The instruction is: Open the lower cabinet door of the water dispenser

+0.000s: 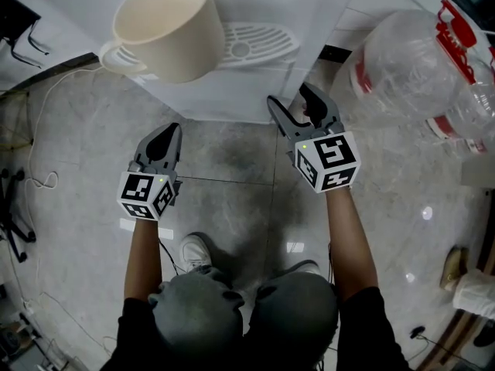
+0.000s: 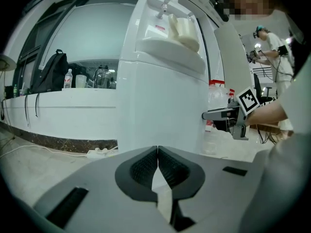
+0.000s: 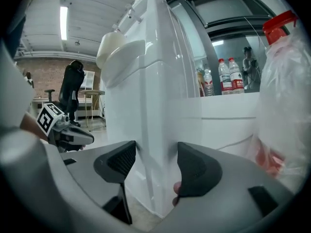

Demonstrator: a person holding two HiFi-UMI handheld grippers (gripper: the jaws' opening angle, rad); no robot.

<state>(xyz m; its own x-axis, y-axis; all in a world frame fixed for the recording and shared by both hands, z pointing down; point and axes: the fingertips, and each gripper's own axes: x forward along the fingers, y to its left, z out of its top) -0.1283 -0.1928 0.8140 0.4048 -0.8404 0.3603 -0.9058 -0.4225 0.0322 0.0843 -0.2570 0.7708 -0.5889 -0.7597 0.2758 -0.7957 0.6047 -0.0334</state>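
Nothing legible. Small red sticker (image 2: 156,29) on tall white plastic water dispenser (image 2: 160,110), above & ahead of left gripper (image 2: 158,150): too blurred to read.

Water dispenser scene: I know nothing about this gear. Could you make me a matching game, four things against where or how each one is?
Things
1. left gripper
2. right gripper
3. cream cup
4. large clear bottle

Place or state
A. standing on the tap shelf of the water dispenser
B. jaws wide apart
C. beside the dispenser, with a red cap
D. jaws closed together, nothing between them

Pairs: 1-D, 2-B, 3-A, 4-C
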